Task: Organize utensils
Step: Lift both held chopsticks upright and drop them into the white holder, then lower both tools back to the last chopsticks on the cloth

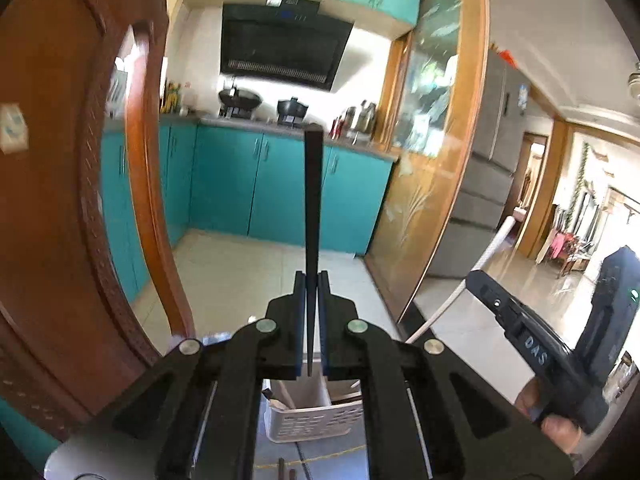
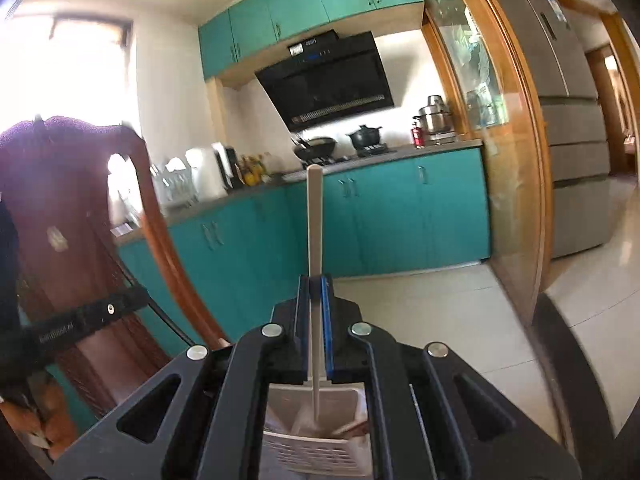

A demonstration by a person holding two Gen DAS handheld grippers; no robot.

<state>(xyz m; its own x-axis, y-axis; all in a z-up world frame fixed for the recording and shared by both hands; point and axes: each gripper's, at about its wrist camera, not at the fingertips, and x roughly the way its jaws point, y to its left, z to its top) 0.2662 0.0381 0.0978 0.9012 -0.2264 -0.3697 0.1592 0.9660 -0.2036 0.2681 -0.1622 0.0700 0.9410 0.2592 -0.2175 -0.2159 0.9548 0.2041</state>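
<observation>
Chopstick-like black stick [image 1: 313, 216] sits clamped in my left gripper [image 1: 313, 280], jaws pinched tight on it; the stick's thick squared end points up and forward, and its thin tip ends between the pads. Right gripper [image 2: 316, 284] is closed the same way on a white stick [image 2: 315, 248] — rounded end up, narrow tip hanging below the jaws over the basket. White slotted utensil basket [image 1: 312, 420] is low in the left view, under my jaws, with a few pale pieces inside that I cannot identify. Same basket [image 2: 316, 452] shows beneath the right jaws, its rim just under the white stick's tip — touching or not, cannot tell. In the left view my right gripper's black body appears at right with fingers [image 1: 560, 428] of my hand wrapped round its handle. Wooden chair back [image 1: 80, 200] fills the left side. Behind: teal cabinets [image 1: 280, 184], black range hood [image 1: 280, 48], pots on the stove, grey fridge [image 2: 568, 120].
</observation>
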